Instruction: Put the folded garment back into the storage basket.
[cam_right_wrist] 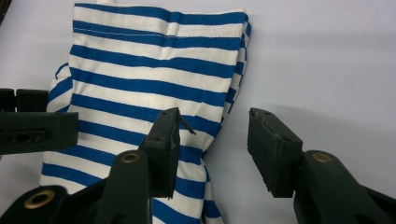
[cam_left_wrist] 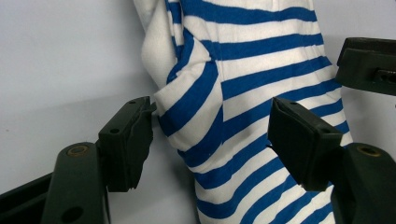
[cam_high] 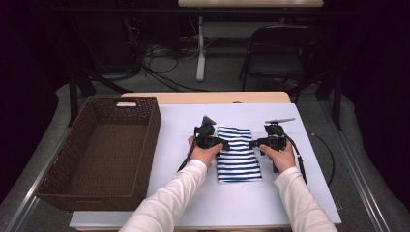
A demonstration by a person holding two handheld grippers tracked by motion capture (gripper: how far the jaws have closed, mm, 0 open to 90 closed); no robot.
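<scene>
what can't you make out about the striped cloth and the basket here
- High view: the near inside wall of the basket is hidden by its own rim.
- High view: what kind of garment the striped cloth is; it lies folded.
- Left gripper view: the cloth's near end is cut off by the bottom edge.
- Right gripper view: its left part sits behind the left gripper.

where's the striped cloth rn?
High view: the striped cloth lies folded on the white table, right of the wicker basket, between the left gripper and right gripper.
</scene>
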